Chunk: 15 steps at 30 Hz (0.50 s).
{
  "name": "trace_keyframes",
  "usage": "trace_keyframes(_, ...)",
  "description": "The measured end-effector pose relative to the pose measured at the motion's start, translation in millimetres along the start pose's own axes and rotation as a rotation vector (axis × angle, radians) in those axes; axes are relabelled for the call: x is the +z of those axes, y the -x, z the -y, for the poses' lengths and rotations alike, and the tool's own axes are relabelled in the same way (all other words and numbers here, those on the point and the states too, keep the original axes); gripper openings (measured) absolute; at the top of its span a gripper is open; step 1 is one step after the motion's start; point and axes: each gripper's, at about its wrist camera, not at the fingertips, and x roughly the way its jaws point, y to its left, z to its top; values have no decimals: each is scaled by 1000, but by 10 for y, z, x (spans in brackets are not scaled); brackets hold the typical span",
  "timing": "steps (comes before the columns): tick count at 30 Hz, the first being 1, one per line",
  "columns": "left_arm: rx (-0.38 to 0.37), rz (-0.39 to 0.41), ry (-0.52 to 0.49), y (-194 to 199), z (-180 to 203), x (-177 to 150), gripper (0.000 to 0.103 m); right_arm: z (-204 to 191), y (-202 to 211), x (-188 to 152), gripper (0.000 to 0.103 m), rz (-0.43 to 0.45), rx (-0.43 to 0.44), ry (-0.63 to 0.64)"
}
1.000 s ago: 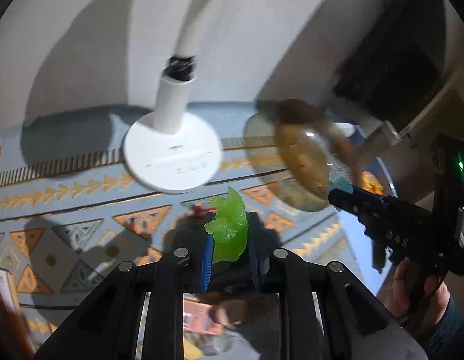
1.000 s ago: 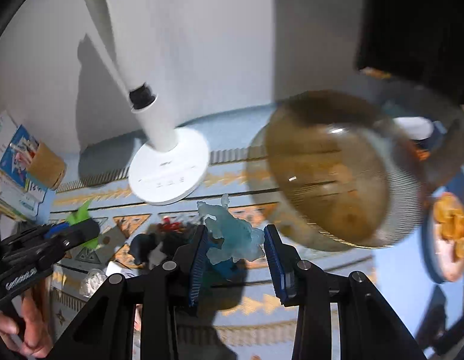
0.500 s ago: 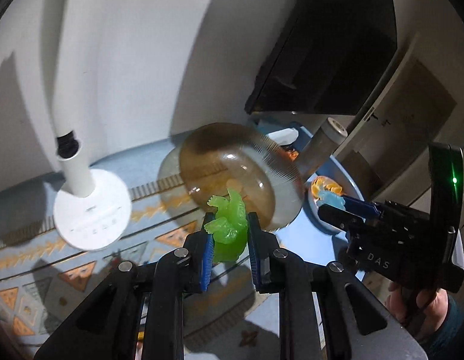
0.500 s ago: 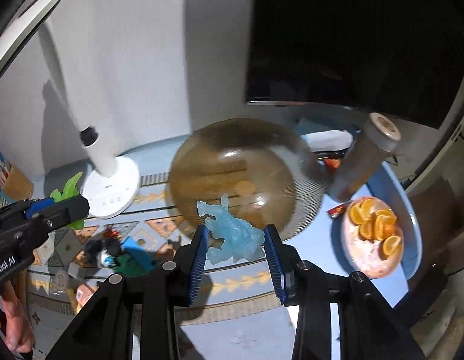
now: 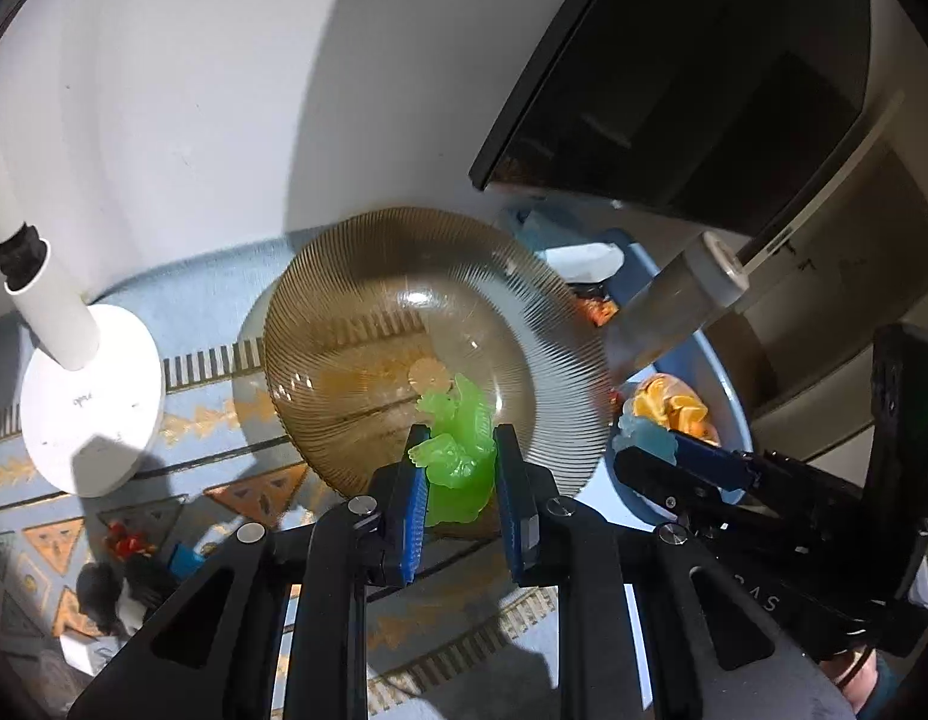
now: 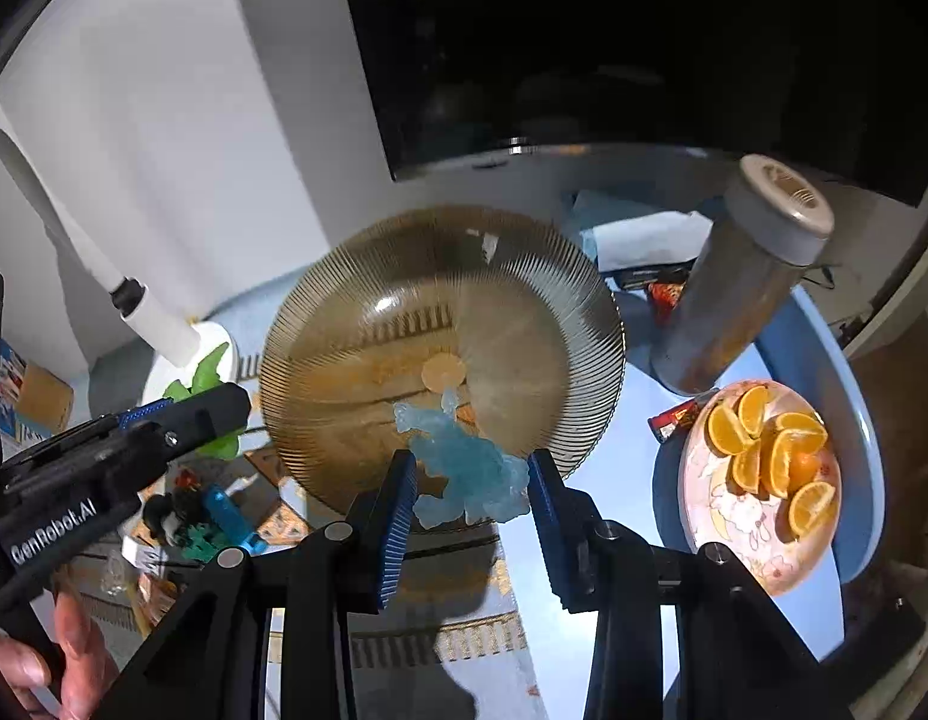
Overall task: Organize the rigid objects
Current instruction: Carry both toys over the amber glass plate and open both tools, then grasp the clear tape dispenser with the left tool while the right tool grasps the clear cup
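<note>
- While both tongs hang over the ribbed amber glass bowl (image 5: 404,324), the left tongs (image 5: 459,483) clamp a green translucent figurine (image 5: 458,462).
- Right tongs (image 6: 471,480) grip a pale blue translucent figurine (image 6: 464,462).
- Beside the bowl, a plate of orange wedges (image 6: 763,480) sits on a blue tray (image 6: 853,420).
</note>
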Motion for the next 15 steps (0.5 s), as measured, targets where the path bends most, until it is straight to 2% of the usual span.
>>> trace_keyframes(3,4,11,11,-66,15,33,18,35,-85,54,37,-2,10,9)
trace_keyframes(4,14,26,15,-62,12,47,29,43,-110,74,38,-6,21,10)
trace_keyframes(5,27,47,17,-49,8,61,56,54,-134,92,40,-11,23,13)
trace_keyframes(7,28,85,28,45,-31,58,78,105,-126,124,63,0,4,3)
trace_keyframes(11,-18,85,28,294,-174,-75,78,266,26,147,64,50,10,-52)
trace_keyframes(15,34,98,28,747,-418,-421,78,332,80,95,64,44,34,-94)
